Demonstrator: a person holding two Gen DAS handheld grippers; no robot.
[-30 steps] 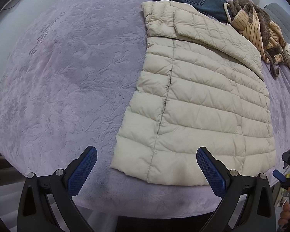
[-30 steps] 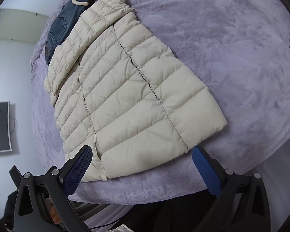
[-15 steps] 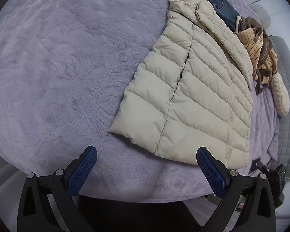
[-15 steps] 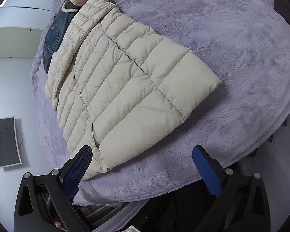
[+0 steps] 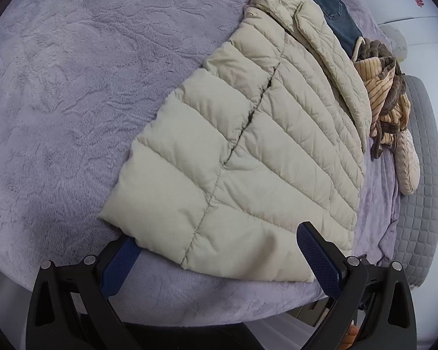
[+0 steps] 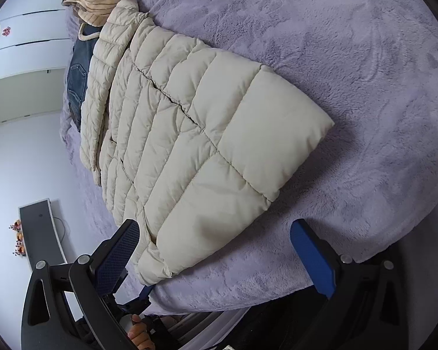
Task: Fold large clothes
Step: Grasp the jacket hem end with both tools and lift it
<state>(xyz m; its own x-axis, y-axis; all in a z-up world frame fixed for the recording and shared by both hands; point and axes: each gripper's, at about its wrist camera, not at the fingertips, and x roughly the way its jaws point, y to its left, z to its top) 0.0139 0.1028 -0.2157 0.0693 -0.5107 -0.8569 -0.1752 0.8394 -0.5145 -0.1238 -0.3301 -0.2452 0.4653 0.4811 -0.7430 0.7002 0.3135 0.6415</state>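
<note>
The purple blanket (image 5: 73, 102) covers the bed, and the cream puffer jacket (image 5: 248, 145) lies flat on it, with its hem at the near edge. Compared with half a second ago, both grippers have come closer to this hem, so the jacket looks bigger in both views. The left gripper (image 5: 219, 259) now stands with its jaws wide apart around the hem; one blue pad (image 5: 118, 265) is partly under the corner of the jacket, the other is over the fabric. The right gripper (image 6: 219, 250) is also wide open, and its left pad is now just beside the other hem corner. Neither holds the fabric.

Behind the jacket, the jeans (image 5: 333, 8) are mostly hidden by the folded sleeve. The striped garment (image 5: 379, 87) is crumpled and hard to read.
</note>
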